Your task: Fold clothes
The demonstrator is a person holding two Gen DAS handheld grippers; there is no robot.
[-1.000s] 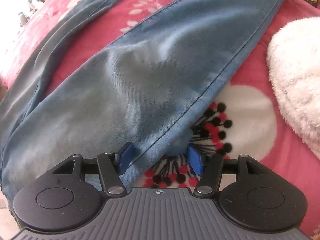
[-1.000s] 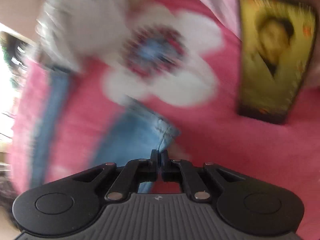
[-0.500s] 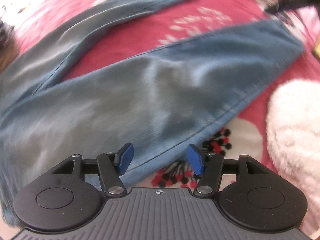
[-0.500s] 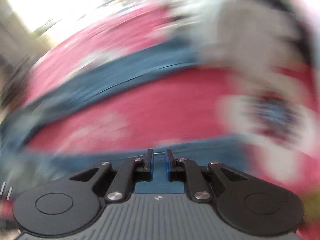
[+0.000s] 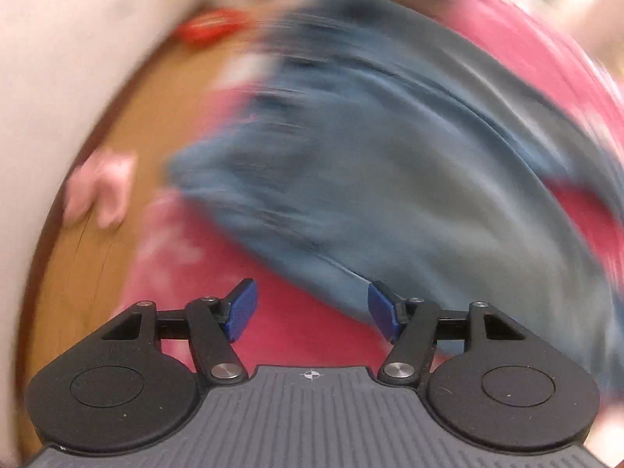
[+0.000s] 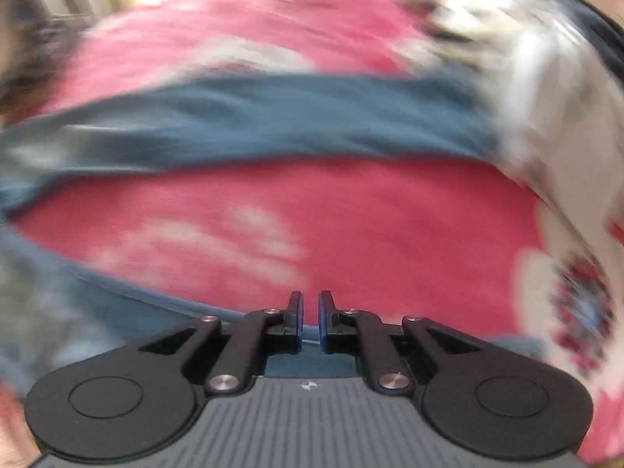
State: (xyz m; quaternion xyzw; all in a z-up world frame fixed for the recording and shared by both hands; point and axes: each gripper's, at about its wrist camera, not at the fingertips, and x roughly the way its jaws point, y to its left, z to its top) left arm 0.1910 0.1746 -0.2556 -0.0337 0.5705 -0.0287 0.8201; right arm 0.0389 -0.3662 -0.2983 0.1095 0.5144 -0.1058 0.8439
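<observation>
Blue jeans (image 5: 390, 163) lie spread on a pink flowered blanket (image 5: 312, 335); the picture is smeared by motion. My left gripper (image 5: 312, 310) hovers over the jeans' near edge with its jaws opening. Only blanket shows between the blue pads (image 5: 384, 314), and the right one sits at the denim's hem. In the right wrist view one jeans leg (image 6: 273, 117) runs across the blanket (image 6: 351, 214) and another passes under my right gripper (image 6: 310, 318). Its pads stand a narrow gap apart with nothing pinched between them.
A brown wooden surface (image 5: 117, 136) lies left of the blanket's edge, with a pink item (image 5: 97, 195) and a red item (image 5: 210, 27) on it. A white fluffy garment (image 6: 546, 97) lies at the right by the end of the jeans leg.
Both views have swung and rolled sharply. The left now looks at the jeans near the blanket's edge, its jaws slightly wider. The right gripper's pads, shut a second ago, have parted a little.
</observation>
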